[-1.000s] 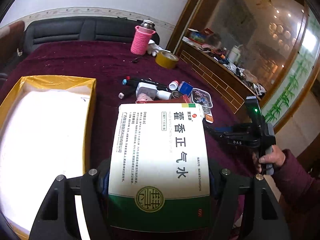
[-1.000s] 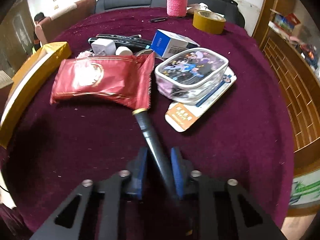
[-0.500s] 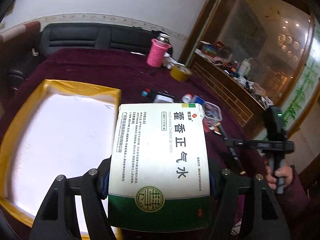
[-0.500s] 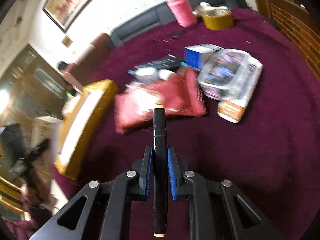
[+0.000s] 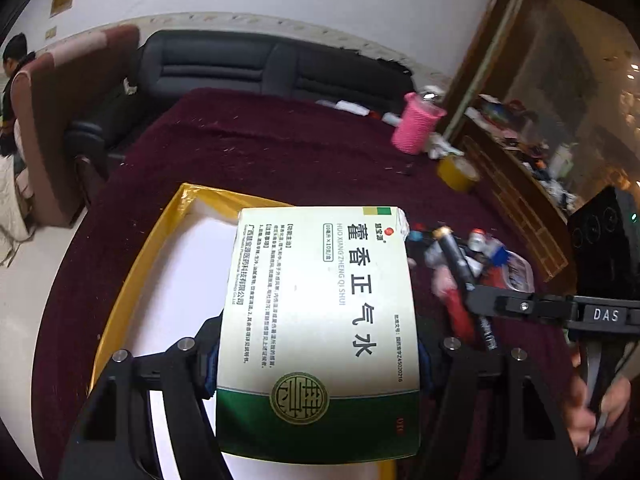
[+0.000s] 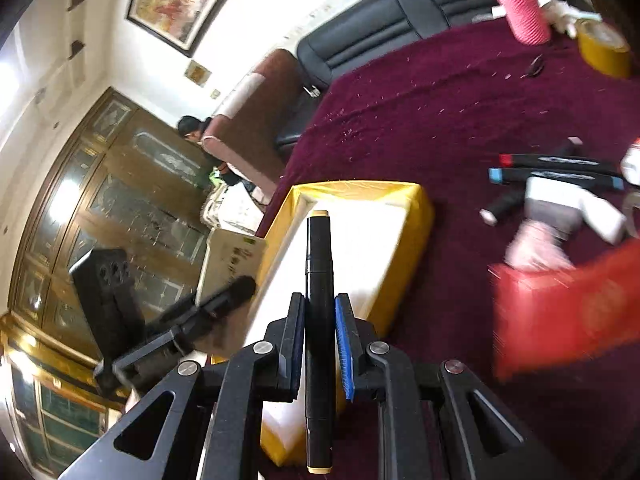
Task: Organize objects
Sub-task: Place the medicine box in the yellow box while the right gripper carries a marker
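My left gripper (image 5: 318,360) is shut on a white and green medicine box (image 5: 320,320), held flat above the right side of the yellow box (image 5: 132,280) with a white inside. My right gripper (image 6: 319,344) is shut on a black marker (image 6: 319,280) with tan end caps. The marker points forward over the yellow box (image 6: 404,216), near its corner. In the left wrist view the right gripper (image 5: 476,300) and its marker (image 5: 456,256) hang just right of the medicine box. In the right wrist view the left gripper (image 6: 224,300) with the medicine box (image 6: 232,256) is at the left.
On the dark red tablecloth lie a red packet (image 6: 568,312), two black markers (image 6: 560,168) and a white block (image 6: 568,204). A pink sleeved bottle (image 6: 520,4) and a yellow tape roll (image 6: 604,48) stand at the far edge. A black sofa is behind the table, and a person sits far left.
The right gripper lifted the marker off the table and swung left to the yellow box. The left gripper carried the medicine box left, over the yellow box's right part.
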A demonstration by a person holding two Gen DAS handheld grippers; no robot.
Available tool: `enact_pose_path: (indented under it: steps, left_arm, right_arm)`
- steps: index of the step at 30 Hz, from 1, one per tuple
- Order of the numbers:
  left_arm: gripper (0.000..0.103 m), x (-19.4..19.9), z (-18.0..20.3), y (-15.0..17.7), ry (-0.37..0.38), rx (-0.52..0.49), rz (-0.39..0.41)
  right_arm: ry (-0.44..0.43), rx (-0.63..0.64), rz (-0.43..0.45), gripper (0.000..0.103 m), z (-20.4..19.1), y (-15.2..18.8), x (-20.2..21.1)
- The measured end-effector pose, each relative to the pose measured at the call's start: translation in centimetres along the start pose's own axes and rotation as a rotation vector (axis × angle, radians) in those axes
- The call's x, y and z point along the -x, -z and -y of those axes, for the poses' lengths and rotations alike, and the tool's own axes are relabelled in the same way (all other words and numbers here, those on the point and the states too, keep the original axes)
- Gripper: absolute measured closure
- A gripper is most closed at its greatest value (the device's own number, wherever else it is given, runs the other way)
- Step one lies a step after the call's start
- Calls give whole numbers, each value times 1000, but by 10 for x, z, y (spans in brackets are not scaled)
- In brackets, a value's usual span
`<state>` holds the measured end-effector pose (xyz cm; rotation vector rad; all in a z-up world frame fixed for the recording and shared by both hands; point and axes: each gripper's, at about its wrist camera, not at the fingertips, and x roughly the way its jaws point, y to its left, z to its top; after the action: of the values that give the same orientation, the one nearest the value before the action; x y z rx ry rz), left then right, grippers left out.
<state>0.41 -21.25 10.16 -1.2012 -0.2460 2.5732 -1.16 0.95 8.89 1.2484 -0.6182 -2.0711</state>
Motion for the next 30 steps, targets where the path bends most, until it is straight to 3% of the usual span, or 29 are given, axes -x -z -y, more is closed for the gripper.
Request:
enact_pose_path:
  steps: [7, 17, 19, 22, 25, 26, 27, 29, 30]
  left_arm:
    - [33, -60, -30, -10, -13, 108, -86]
    - [32, -102, -33, -13, -6, 137, -128]
    - [30, -103, -35, -13, -12, 145, -124]
    - [18, -97, -35, -13, -5, 165, -102]
    - [15, -90, -36, -12, 1, 176, -80]
    - [15, -87, -37, -11, 7, 186, -77]
    - [15, -85, -38, -8, 12, 203, -72]
    - [15, -79, -42, 0, 27, 245, -57]
    - [15, -76, -45, 5, 43, 279, -47]
  right_arm:
    - [113, -81, -24, 86, 5, -26, -70]
    - [226, -100, -59, 85, 32, -41, -94]
    - [222, -105, -69, 85, 35, -44, -99]
    - [219, -108, -80, 84, 37, -49, -107]
    - [211, -105, -55, 75, 35, -46, -94]
    - [222, -98, -40, 62, 32, -45, -89]
    - [224, -82, -13, 57, 28, -43, -82]
    - [229, -46, 38, 37, 21, -37, -60]
    - [245, -25, 71, 35, 18, -33, -46]
